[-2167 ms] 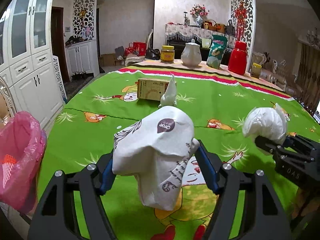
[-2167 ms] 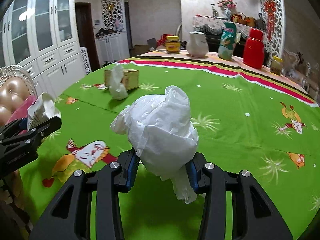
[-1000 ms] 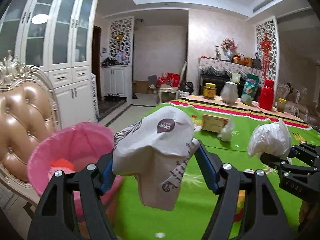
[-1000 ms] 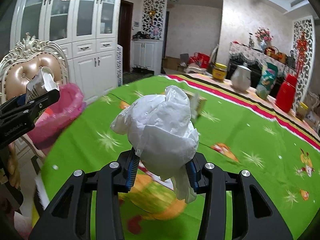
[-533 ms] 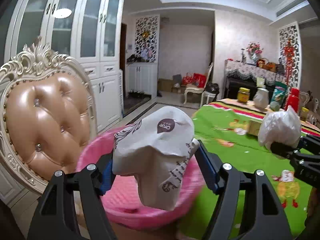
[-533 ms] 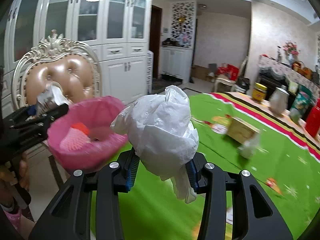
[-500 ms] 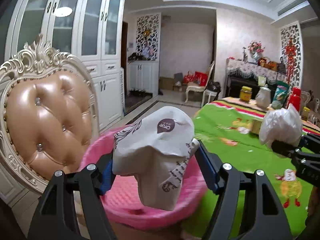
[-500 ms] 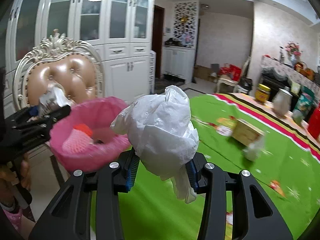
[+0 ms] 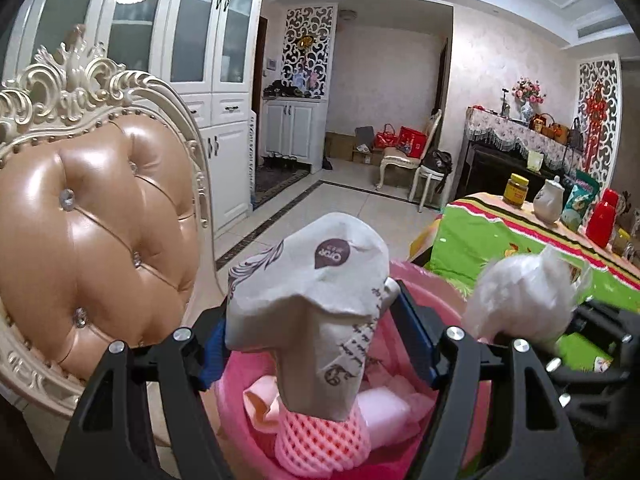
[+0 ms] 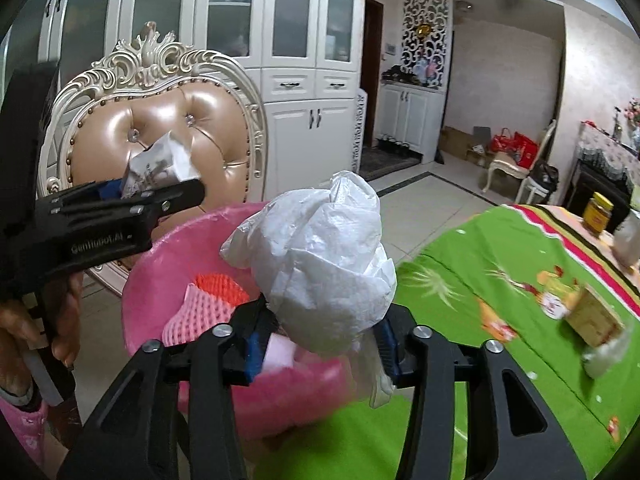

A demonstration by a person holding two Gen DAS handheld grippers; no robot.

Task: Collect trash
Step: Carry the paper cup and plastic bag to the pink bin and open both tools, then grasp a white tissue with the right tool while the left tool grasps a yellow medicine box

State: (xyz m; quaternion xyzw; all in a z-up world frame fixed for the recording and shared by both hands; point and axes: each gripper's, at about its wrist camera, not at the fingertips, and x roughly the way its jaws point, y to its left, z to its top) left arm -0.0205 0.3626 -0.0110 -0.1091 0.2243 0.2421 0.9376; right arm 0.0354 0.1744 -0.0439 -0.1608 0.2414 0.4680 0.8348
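Observation:
A pink-lined trash bin (image 9: 424,280) stands beside the table, with pink foam netting (image 9: 320,440) and other scraps inside. My left gripper (image 9: 310,320) is right over the bin with a white printed paper bag (image 9: 320,264) between its pads; the jaws are opening, but the pads still touch the bag. My right gripper (image 10: 320,320) hovers over the bin's near rim (image 10: 224,212) with a crumpled white plastic bag (image 10: 320,248) between its pads. Its jaws are also opening and the bag has not dropped. In the right wrist view, the left gripper (image 10: 120,208) carries the paper bag (image 10: 158,168) above the bin's far side.
An ornate tan leather chair (image 9: 92,240) stands directly behind the bin. The green-clothed table (image 10: 480,280) runs off to the right with a small box (image 10: 592,316) and jars on it. A person's hand (image 10: 60,320) grips the left tool. White cabinets line the wall.
Both grippers have swung left from over the table to the bin, which now lies under them. Both sets of jaws stand slightly wider, and both bags remain between them.

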